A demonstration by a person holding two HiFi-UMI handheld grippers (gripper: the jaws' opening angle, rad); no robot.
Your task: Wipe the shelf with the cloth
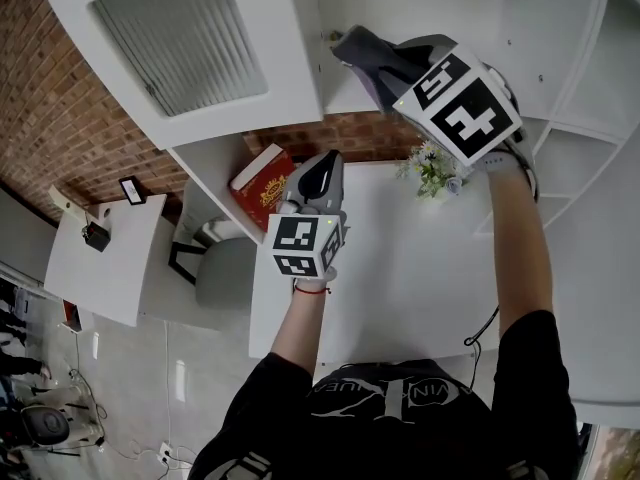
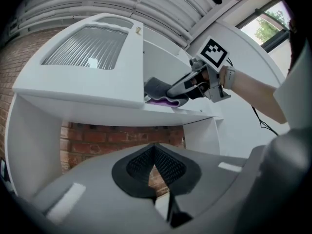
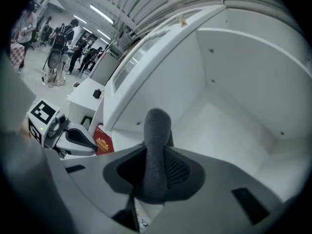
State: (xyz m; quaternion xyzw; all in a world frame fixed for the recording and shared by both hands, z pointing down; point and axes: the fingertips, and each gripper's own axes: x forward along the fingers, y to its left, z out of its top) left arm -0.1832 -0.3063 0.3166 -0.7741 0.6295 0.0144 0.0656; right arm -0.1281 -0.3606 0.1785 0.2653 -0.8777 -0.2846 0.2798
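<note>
My right gripper [image 1: 372, 56] is shut on a grey cloth [image 1: 358, 40] and holds it at the front edge of the white cabinet shelf [image 1: 350, 96]. From the left gripper view, the cloth [image 2: 157, 88] rests on the shelf lip [image 2: 190, 112], a purple side showing underneath, with the right gripper [image 2: 178, 89] behind it. In the right gripper view the cloth [image 3: 157, 140] stands up between the jaws, over the bare shelf floor [image 3: 229, 126]. My left gripper [image 1: 318, 170] is shut and empty, lower down above the desk; its jaws point up at the shelf's underside.
The cabinet door [image 1: 190, 38] is swung open to the left of the shelf. Below are a white desk [image 1: 400, 268], a red book [image 1: 262, 183] and a small flower bunch [image 1: 432, 168]. A grey chair [image 1: 215, 268] and small white table [image 1: 105, 258] stand left.
</note>
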